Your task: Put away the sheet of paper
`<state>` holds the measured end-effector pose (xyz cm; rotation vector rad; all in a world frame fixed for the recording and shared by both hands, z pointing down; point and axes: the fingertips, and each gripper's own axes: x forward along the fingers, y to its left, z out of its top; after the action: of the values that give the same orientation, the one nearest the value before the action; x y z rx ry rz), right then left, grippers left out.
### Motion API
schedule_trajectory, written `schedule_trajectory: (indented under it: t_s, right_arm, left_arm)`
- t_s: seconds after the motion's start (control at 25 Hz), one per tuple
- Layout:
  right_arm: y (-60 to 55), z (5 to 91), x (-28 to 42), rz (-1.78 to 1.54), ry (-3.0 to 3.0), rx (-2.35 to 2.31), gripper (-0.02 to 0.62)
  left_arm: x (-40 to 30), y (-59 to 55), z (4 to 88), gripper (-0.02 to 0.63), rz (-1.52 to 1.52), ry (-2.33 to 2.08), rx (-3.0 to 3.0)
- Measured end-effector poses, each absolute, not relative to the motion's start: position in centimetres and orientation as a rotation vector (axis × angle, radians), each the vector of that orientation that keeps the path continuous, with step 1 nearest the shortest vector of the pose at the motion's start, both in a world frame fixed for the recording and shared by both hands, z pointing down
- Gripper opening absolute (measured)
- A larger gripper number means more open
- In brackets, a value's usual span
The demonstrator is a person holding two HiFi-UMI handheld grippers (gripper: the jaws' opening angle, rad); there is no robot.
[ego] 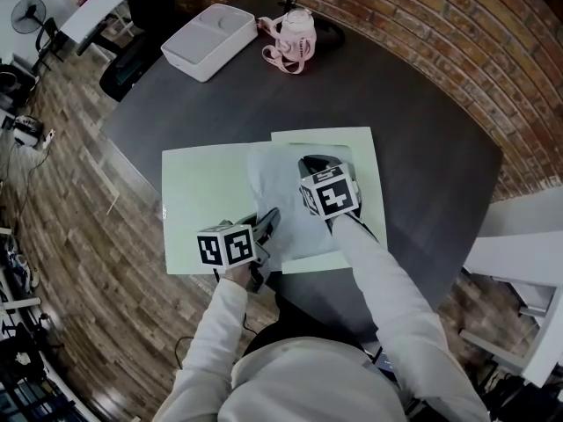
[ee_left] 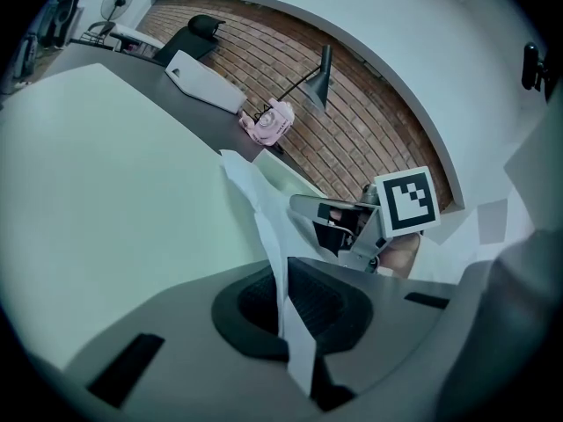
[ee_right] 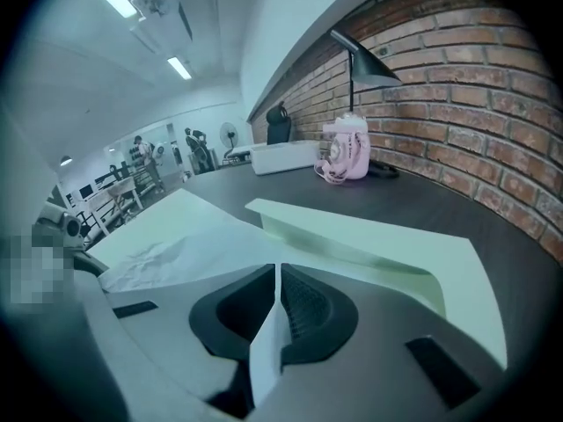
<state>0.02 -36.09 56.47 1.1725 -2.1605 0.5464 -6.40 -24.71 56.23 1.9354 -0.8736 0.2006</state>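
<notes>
Looking down from the head view, the sheet of paper (ego: 283, 202) hangs between the two grippers over an open pale green folder (ego: 198, 214) lying flat on the dark table (ego: 431, 139). The left gripper (ego: 266, 225) pinches its near edge. The right gripper (ego: 313, 162) holds it toward the far edge, above the folder's right leaf. The sheet looks thin, light and limp, with some crumpling. It would probably sag or tear under a one-sided pull, so holds on two opposite edges seem the sensible way to carry it. A white box (ego: 209, 40) and a pink bottle (ego: 295, 38) stand well apart at the table's far end, and wooden floor (ego: 79, 200) surrounds the table.

In the left gripper view, the jaws are closed on the sheet. It rises between the pads as a thin white strip and curves off toward the other gripper.

In the right gripper view, these jaws too are clamped on a paper edge. The wrinkled sheet spreads away to the left, and one folder leaf lifts slightly just beyond it. A black lamp (ee_right: 361, 64) stands before a brick wall (ee_right: 493, 86), with a lit open workroom behind.
</notes>
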Motion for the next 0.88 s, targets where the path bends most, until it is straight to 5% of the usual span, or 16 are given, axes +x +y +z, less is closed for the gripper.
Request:
schedule_trajectory:
  t_s: [0.88]
  right_arm:
    - [-29.7, 43.3, 3.9, 0.498, -2.439, 1.385, 0.029]
  left_arm:
    - [-2.9, -24.8, 55.6, 0.017, 0.230, -0.873, 1.968]
